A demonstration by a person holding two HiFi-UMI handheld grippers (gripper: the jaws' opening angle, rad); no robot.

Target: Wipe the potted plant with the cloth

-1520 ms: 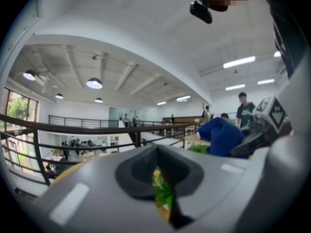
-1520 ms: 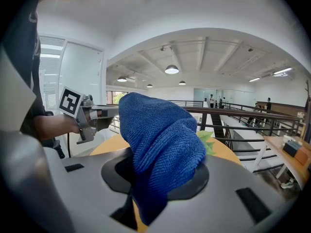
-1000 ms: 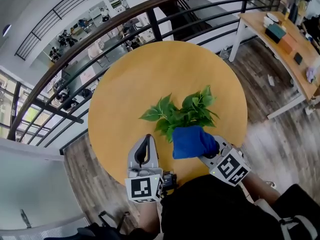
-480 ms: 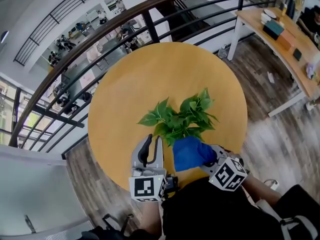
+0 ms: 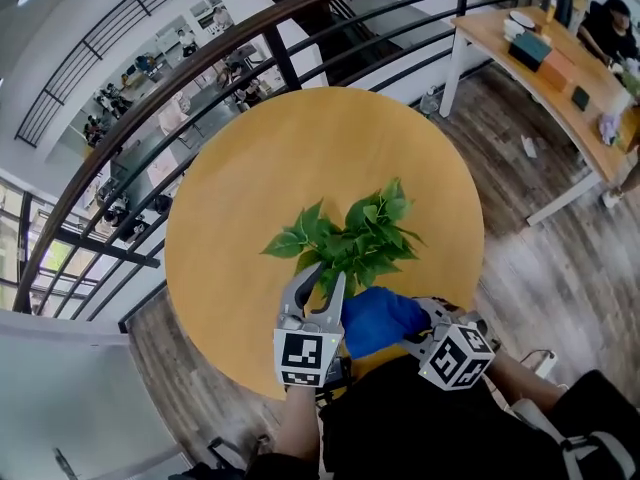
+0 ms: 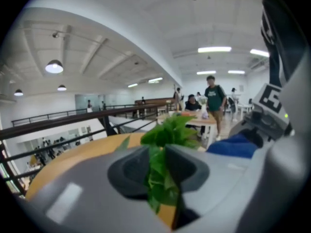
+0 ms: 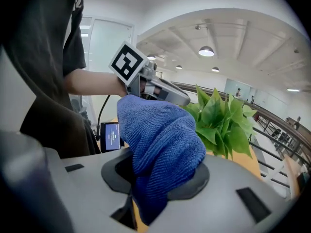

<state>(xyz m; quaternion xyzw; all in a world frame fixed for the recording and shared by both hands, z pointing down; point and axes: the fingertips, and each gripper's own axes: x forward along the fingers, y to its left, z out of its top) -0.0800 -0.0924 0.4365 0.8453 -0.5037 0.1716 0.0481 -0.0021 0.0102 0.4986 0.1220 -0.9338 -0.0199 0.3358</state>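
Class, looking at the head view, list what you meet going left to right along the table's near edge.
The left gripper, its fingers opening with leaves of the potted plant between them → blue cloth → right gripper, shut on that cloth.

The head view looks steeply down from high over the round wooden table [image 5: 250, 168], its whole top in frame; the left gripper view sits low, very near the potted plant [image 6: 167, 132], facing the railing [image 6: 63, 119]; the right gripper view looks sideways along the table's near edge, the blue cloth [image 7: 160, 135] filling its foreground; all 3 share the plant.
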